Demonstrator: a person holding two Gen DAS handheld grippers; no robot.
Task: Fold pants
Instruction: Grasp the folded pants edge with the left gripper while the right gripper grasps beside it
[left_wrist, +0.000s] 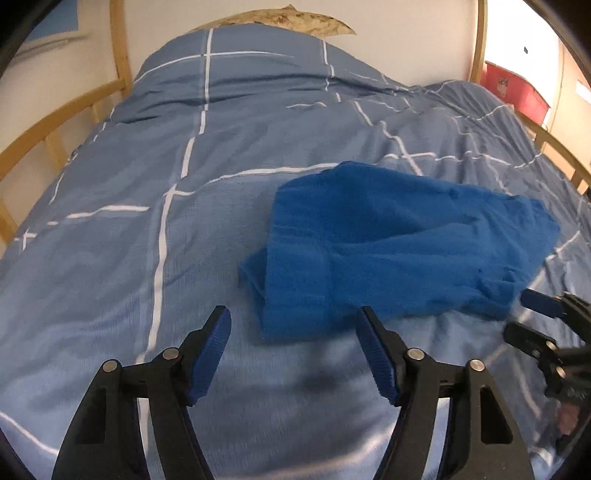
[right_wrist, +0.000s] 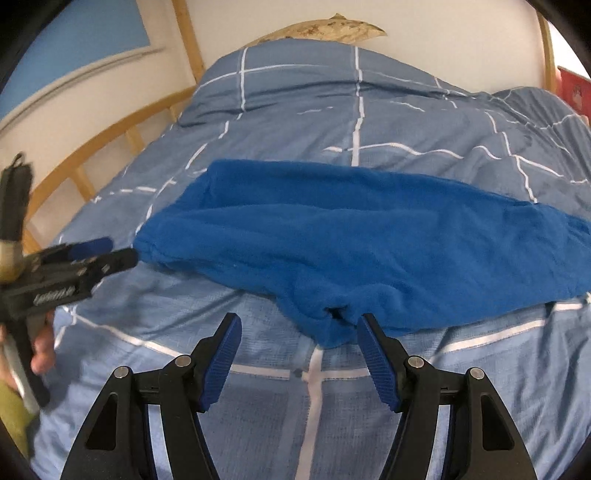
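Bright blue fleece pants (left_wrist: 388, 251) lie folded in a rough bundle on a blue checked duvet (left_wrist: 184, 229). My left gripper (left_wrist: 295, 314) is open and empty, just short of the bundle's near left corner. My right gripper (right_wrist: 299, 321) is open and empty, its fingertips at the near edge of the pants (right_wrist: 362, 243). The right gripper also shows at the right edge of the left wrist view (left_wrist: 524, 314), beside the pants' right corner. The left gripper shows at the left of the right wrist view (right_wrist: 114, 251), by the pants' left end.
The duvet (right_wrist: 332, 122) covers a bed with wooden rails (left_wrist: 48, 122) on the left and right (left_wrist: 554, 147). A mottled pillow (left_wrist: 288, 20) lies at the head. A red box (left_wrist: 513, 88) stands beyond the right rail. White wall behind.
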